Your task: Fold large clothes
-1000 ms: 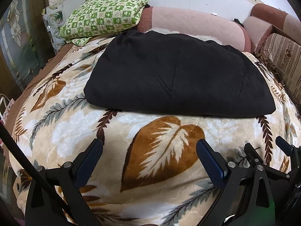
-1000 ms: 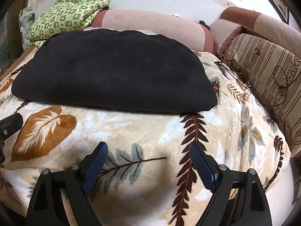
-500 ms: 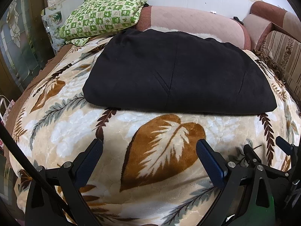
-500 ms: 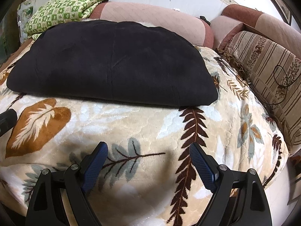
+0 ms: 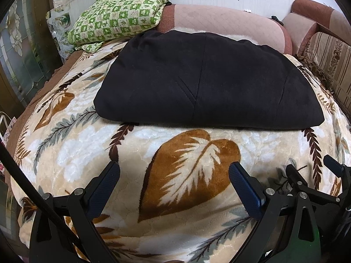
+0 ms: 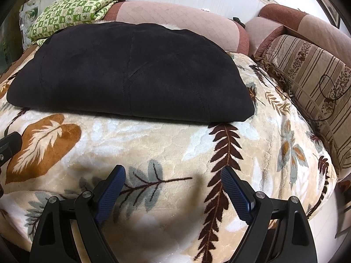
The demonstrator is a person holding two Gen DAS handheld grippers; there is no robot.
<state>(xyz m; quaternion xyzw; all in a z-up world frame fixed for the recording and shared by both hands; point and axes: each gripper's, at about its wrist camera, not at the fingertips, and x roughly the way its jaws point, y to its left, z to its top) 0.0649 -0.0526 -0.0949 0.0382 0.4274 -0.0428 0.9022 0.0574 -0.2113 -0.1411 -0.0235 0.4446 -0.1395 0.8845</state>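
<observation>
A black garment [image 5: 206, 81] [image 6: 131, 72] lies folded into a broad flat rectangle on a leaf-patterned blanket [image 5: 65, 153] [image 6: 166, 144]. My left gripper [image 5: 174, 171] hovers open over the blanket, well short of the garment's near edge, nothing between its blue pads. My right gripper [image 6: 173, 174] also stands open above the blanket, short of the garment's right half. The right gripper's frame shows at the lower right of the left wrist view [image 5: 316, 184]. Neither gripper touches the cloth.
A green checked folded cloth [image 5: 118, 15] [image 6: 74, 6] rests at the back left on a pink bolster [image 5: 223, 24] [image 6: 182, 24]. Striped cushions [image 6: 311, 81] line the right side. A glass-panelled door [image 5: 17, 50] stands at the left.
</observation>
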